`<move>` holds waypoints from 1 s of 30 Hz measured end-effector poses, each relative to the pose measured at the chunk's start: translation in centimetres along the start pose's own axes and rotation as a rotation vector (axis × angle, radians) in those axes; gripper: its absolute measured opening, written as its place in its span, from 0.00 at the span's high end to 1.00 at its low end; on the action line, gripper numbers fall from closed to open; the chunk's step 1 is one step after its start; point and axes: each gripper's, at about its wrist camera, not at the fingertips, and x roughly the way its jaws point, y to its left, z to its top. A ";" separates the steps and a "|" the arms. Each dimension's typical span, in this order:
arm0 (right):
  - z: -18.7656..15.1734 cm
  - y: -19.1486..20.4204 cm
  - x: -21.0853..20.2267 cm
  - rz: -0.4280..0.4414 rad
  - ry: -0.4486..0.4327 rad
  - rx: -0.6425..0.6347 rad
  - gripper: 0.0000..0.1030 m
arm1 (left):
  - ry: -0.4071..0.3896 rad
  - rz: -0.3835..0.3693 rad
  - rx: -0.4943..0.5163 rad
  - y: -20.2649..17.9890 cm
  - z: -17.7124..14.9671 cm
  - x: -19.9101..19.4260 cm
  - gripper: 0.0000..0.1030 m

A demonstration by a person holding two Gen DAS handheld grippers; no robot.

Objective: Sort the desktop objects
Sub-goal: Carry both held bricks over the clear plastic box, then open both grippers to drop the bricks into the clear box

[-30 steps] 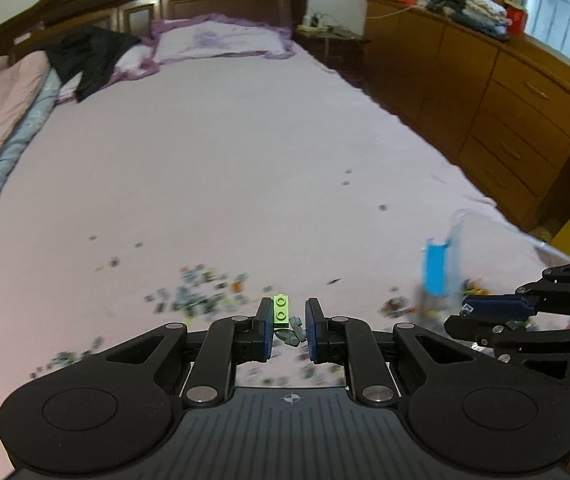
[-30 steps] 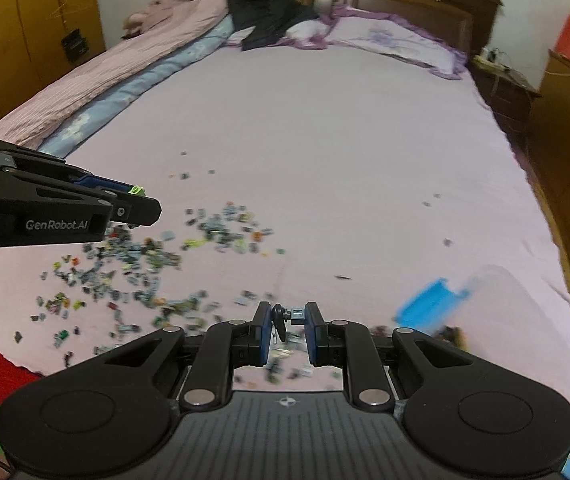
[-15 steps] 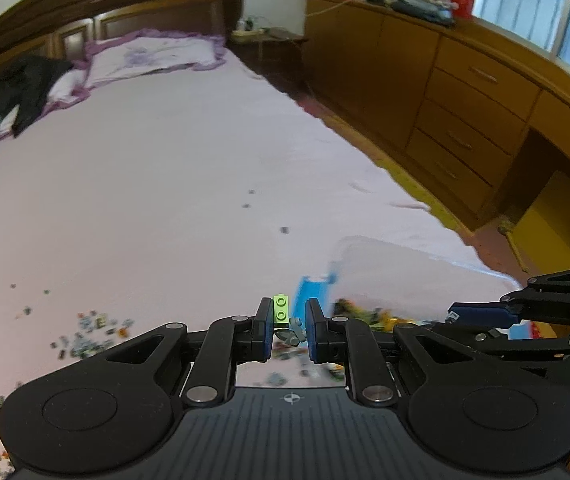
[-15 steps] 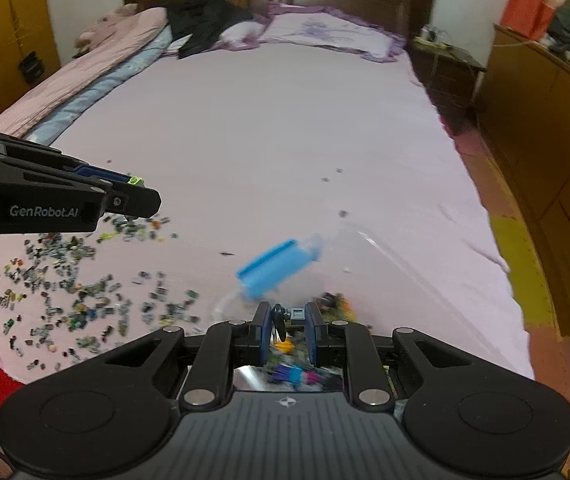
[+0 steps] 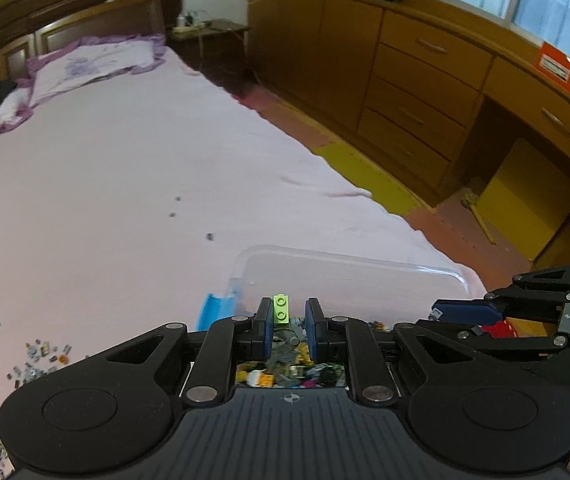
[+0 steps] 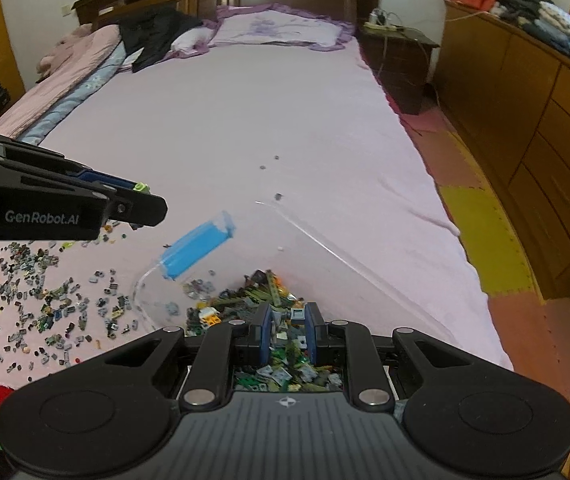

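My left gripper [image 5: 288, 316] is shut on a lime green two-stud brick [image 5: 281, 309] with grey pieces beside it, held over the clear plastic bin [image 5: 349, 268]. My right gripper [image 6: 287, 318] is shut on a small grey piece [image 6: 298, 314] above the pile of small bricks [image 6: 261, 292] inside the bin [image 6: 325, 248]. The bin has a blue clip handle [image 6: 195, 250]. The left gripper also shows in the right wrist view [image 6: 141, 200], and the right one in the left wrist view [image 5: 445, 312].
Many small loose bricks [image 6: 45, 300] lie scattered on the pink bed sheet [image 6: 225, 120] left of the bin. A few stray pieces [image 6: 277, 197] lie beyond it. A wooden dresser [image 5: 425, 72] stands right of the bed. Pillows [image 6: 277, 28] lie at the headboard.
Both grippers have swung right from the scattered bricks to over the bin, each still holding its piece. The bin's contents now lie directly under the fingers.
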 end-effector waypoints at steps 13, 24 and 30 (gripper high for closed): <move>-1.1 -1.5 -0.3 -0.026 -0.008 0.056 0.82 | 0.004 -0.031 0.066 -2.9 0.1 -0.2 0.83; -1.4 -1.4 -1.3 -0.038 -0.011 0.058 0.82 | -0.004 -0.050 0.095 -4.1 -0.1 -0.8 0.83; -1.6 -1.4 -1.7 -0.043 -0.010 0.064 0.82 | -0.009 -0.051 0.100 -4.4 -0.2 -1.1 0.82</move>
